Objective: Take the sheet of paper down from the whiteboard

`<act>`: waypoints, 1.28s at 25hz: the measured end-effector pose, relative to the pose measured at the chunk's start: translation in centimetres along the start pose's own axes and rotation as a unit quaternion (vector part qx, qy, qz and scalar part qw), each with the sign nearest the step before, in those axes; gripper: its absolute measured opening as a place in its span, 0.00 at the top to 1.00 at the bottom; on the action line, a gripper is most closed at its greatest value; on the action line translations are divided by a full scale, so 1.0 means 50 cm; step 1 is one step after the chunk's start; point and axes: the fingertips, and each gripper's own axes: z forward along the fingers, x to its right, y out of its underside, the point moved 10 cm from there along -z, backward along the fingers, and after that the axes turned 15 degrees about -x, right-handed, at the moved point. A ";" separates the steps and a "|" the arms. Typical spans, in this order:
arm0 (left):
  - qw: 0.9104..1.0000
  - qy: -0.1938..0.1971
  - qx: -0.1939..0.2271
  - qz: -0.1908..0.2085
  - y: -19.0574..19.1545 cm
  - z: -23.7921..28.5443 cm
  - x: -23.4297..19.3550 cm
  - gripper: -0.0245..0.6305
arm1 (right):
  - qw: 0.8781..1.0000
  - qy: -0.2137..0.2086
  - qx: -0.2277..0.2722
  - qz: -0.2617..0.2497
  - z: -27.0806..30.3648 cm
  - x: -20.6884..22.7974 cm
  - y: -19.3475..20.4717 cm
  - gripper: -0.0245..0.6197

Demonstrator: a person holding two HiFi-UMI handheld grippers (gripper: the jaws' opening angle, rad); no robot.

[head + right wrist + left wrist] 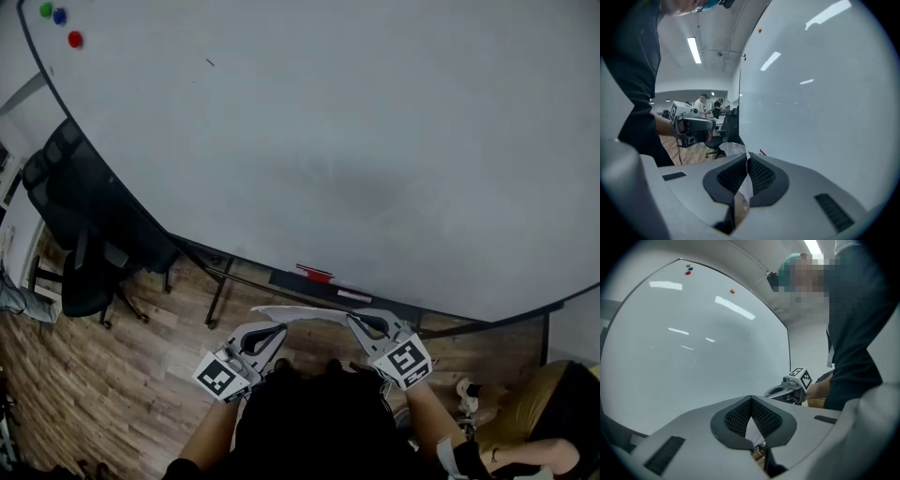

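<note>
The sheet of paper point(298, 314) was off the whiteboard point(328, 141). It hung just below the board's lower edge, stretched between the two grippers. The left gripper point(268, 330) was clenched on the end of the sheet farther from the board's right edge, and a white wedge of paper showed between its pads. The right gripper point(362, 321) was clamped on the other end, where the paper was bunched and creased at its tips.

The removal looked all but done, and what was left seemed to be carrying the sheet clear of the board. To do that well, both grips should stay firm and the two hands should travel together, neither pulling apart, which could tear the sheet, nor closing in, which would crumple it further. The path should also avoid the board's ledge.

The only holder in sight was the tray point(285, 280) under the whiteboard's lower edge. It held what looked like a red marker point(315, 274) and a pale object I could not identify.
</note>
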 end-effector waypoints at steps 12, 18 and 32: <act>0.999 0.033 0.001 -0.019 -0.019 0.032 0.028 0.95 | 0.998 0.006 0.051 0.044 0.019 -0.003 0.049 0.93; 0.998 0.052 -0.010 -0.020 -0.020 0.065 0.040 0.95 | 0.997 0.016 0.047 0.058 0.000 0.015 0.067 0.93; 0.998 0.003 -0.051 -0.032 -0.025 0.114 0.059 0.95 | 0.996 -0.046 0.078 0.025 -0.008 0.069 0.064 0.93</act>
